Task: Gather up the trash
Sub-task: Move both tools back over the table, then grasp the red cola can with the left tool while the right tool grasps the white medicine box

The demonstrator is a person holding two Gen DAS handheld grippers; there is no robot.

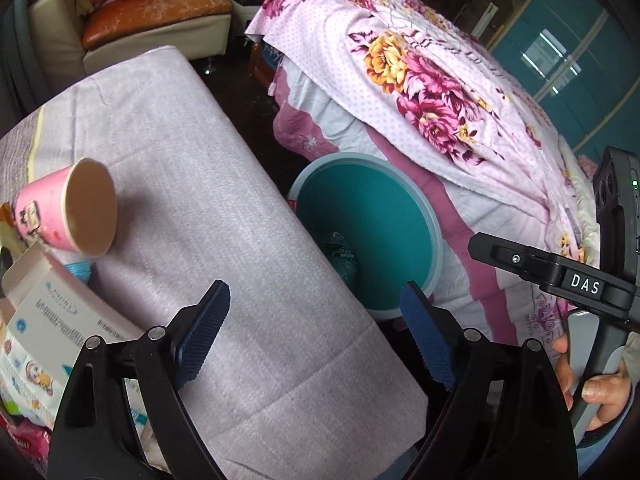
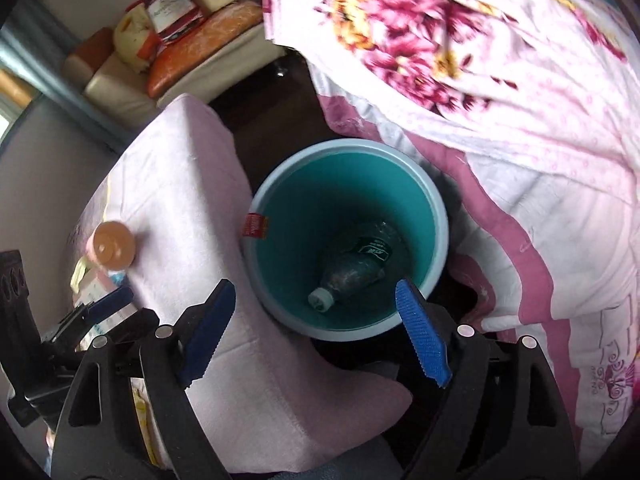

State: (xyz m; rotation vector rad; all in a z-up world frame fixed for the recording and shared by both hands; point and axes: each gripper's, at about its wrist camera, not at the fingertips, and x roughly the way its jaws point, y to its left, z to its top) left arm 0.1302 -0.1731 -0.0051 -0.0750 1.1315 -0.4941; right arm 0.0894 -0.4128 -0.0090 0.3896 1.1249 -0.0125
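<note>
- The teal waste bin (image 2: 434,216) stands on the dark floor in the gap between a cloth-covered table (image 1: 224,208) and a bed draped in a floral quilt (image 1: 432,92); its rim sits just beside the table's long edge.
- One piece of trash is already collected: a crushed plastic bottle (image 2: 352,272) with a dark label lies on its side at the bottom of the bin, cap toward the camera.
- The right gripper (image 2: 316,340) hangs above the bin's near rim with its blue pads spread wide and nothing between them.
- The left gripper (image 1: 316,336) hovers over the table's near part, close to the bin-side edge, fingers likewise far apart and empty.
- Trash left on the table, by my reading: a pink paper cup (image 1: 66,208) tipped on its side near the far-left edge, mouth facing the bin.
- Just beside the cup, toward the near-left corner, lies an opened white carton (image 1: 60,304), with more printed packets beneath it that are too cropped to name.
- A small red tag (image 2: 254,225) hangs at the bin's rim on the table side; whether it is litter or part of the bin I cannot tell.
- Judged overall, the job is early to midway: one item binned, the cup and carton untouched, both grippers free for the next pickup.
</note>
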